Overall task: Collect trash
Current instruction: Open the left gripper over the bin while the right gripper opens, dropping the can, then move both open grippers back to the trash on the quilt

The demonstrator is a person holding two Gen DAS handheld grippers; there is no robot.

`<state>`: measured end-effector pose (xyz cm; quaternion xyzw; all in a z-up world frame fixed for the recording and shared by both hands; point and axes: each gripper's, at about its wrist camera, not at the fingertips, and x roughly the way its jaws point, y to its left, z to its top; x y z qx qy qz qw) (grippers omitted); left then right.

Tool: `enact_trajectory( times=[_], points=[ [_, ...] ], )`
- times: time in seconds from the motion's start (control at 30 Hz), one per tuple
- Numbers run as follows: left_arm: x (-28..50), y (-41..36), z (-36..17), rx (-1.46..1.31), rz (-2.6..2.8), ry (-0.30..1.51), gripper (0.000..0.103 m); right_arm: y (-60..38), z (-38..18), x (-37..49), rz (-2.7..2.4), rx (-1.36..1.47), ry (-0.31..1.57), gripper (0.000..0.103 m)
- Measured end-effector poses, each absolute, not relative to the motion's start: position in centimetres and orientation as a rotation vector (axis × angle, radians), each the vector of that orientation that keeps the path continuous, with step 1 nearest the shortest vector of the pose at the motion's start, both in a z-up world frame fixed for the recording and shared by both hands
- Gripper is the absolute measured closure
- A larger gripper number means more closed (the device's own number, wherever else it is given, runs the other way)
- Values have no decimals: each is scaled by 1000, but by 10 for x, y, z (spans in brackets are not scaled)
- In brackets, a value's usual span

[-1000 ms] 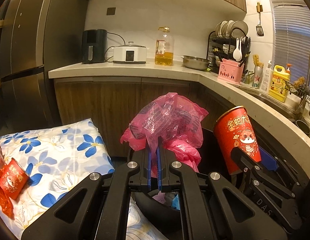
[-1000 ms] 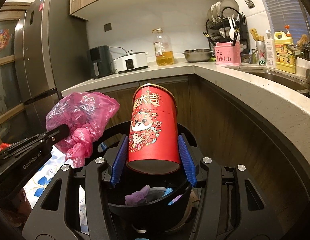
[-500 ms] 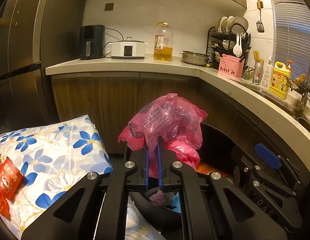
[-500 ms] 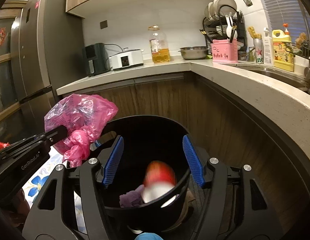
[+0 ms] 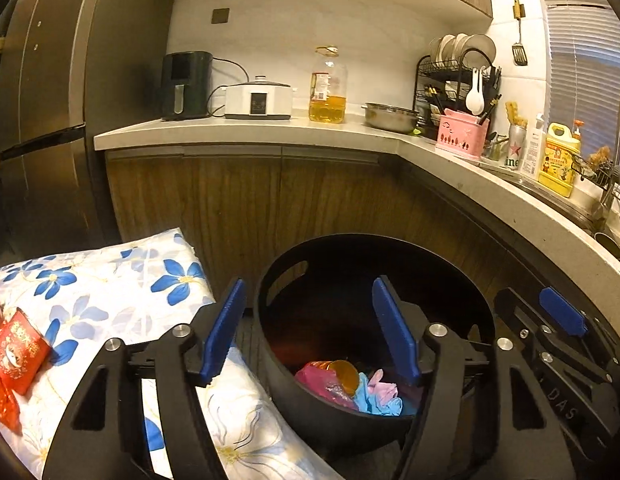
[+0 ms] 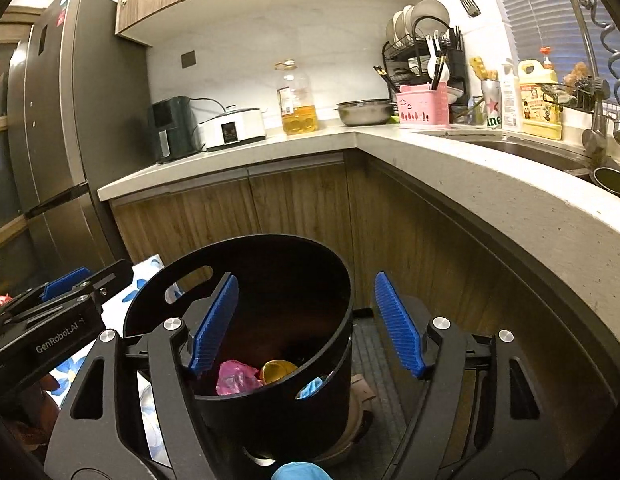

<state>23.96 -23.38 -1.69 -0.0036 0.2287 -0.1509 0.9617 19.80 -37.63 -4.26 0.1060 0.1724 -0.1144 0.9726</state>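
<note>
- A black bin (image 5: pixel 270 320) stands on the floor in the corner of a kitchen, in front of wooden cabinets (image 5: pixel 238 196) and below a pale countertop (image 5: pixel 270 130).
- The left gripper (image 5: pixel 310 330) hangs over the bin with its blue-padded jaws spread wide apart and nothing between them; one pad sits outside the bin's near rim, the other over its open mouth.
- The right gripper (image 6: pixel 308 326) is held just beside it, its jaws also wide apart and empty, one ribbed blue pad over the bin's mouth and the other off to the side above the floor mat (image 6: pixel 373 356).
- Inside the bin lie a crumpled pink bag (image 5: pixel 321 384), a red can (image 5: pixel 341 372) on its side with its gold end showing, and a wad of blue and pale pink scraps (image 5: pixel 379 394).
- The right wrist view shows the same bin (image 6: pixel 270 412) from the other side, with the pink bag (image 6: pixel 236 376) and the can's gold end (image 6: pixel 276 370) touching at the bottom.
- To the left of the bin, a white cloth with blue flowers (image 5: pixel 110 284) covers a low surface; red packets (image 5: pixel 18 350) lie on it at the far left edge, well apart from the bin.
- On the countertop stand a dark air fryer (image 5: pixel 186 84), a white cooker (image 5: pixel 258 98), a bottle of oil (image 5: pixel 327 86), a steel bowl (image 5: pixel 391 116) and a pink cutlery holder (image 5: pixel 461 136), with a dish rack (image 5: pixel 455 68) behind.
</note>
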Motion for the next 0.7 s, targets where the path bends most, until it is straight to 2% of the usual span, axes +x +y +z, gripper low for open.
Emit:
enact_trajectory(
  times=[0.1,0.3,0.47,0.53,0.7],
  points=[
    [235,-226,-16,-26,-287,456,25,-375,-41,196,-230,215,347,32],
    [221,-209,-18,-35,-259,458,17,-366,-39,184,-228,203,338,28],
    [205,-190,-22,-51,-229,470,13,-356,-37,175,-214,199,336,26],
    [197,-180,-23,-62,-215,472,8,-351,-37,172,-205,199,336,25],
    [176,-155,-23,-76,-161,442,7,-332,-36,164,-175,204,330,25]
  ],
)
